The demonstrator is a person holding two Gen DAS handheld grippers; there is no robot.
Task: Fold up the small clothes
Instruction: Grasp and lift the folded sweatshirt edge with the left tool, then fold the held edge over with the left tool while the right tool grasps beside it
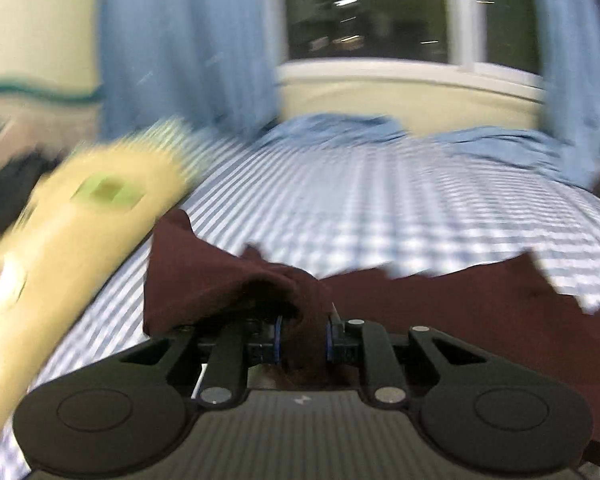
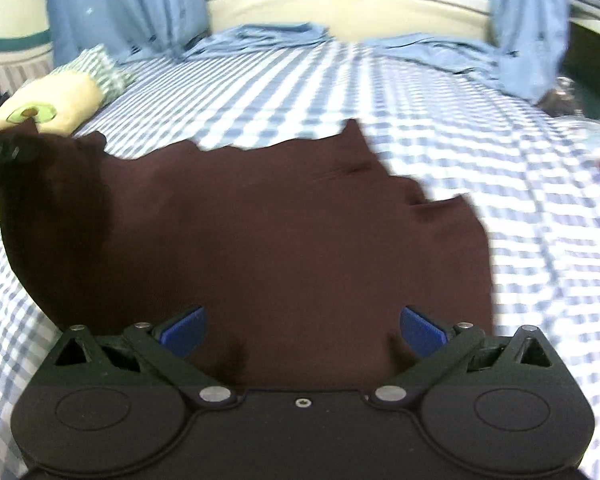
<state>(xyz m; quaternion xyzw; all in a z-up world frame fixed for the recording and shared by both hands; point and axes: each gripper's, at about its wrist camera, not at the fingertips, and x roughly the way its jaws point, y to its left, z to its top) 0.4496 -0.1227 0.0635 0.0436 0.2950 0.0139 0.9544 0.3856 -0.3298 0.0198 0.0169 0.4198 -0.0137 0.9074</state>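
A checked bedsheet carries a maroon garment, spread wide in the right view. Only the left view shows the left gripper clenched on a bunched fold; the right gripper gapes above the cloth, pinching nothing.

A dark maroon garment lies on a blue-and-white checked bedsheet. The pillow is pale yellow with a green avocado print and a green-striped end. The curtains are light blue, the wall cream with a teal band. The right tongs are black with blue pads.
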